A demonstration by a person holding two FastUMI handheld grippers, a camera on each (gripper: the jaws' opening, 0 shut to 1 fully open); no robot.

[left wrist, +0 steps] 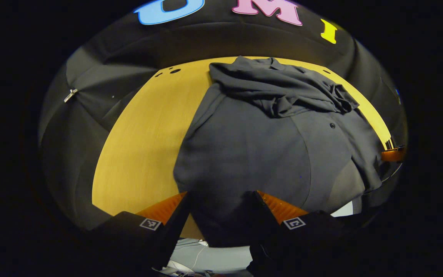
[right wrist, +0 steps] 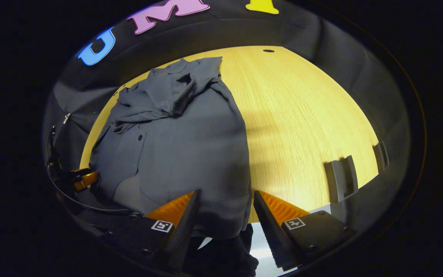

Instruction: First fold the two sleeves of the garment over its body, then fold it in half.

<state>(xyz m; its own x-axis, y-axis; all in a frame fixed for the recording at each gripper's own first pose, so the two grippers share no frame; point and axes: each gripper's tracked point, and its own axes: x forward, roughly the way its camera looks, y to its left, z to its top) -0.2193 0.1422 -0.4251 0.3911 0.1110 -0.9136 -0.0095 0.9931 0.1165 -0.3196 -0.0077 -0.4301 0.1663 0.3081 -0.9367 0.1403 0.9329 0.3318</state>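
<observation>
A dark grey buttoned shirt [left wrist: 244, 150] lies flat on the yellow wooden table [left wrist: 144, 146], collar at the far end. Both sleeves are bunched in a crumpled heap [left wrist: 279, 90] across its upper body. In the left gripper view my left gripper [left wrist: 221, 209] stands open at the near table edge, with the shirt's hem lying between its spread fingers. The right gripper view has the same shirt [right wrist: 183, 142] left of centre. There my right gripper [right wrist: 223, 209] is open astride the hem's right corner, which hangs over the table edge. My left gripper [right wrist: 85, 179] is beside the hem's other corner.
Bare tabletop [right wrist: 306, 127] stretches to the right of the shirt, and two grey clamps [right wrist: 340, 179] sit on its near right edge. Small holes [left wrist: 175, 70] mark the table's far side. A metal clip [left wrist: 70, 95] hangs on the cloth wall.
</observation>
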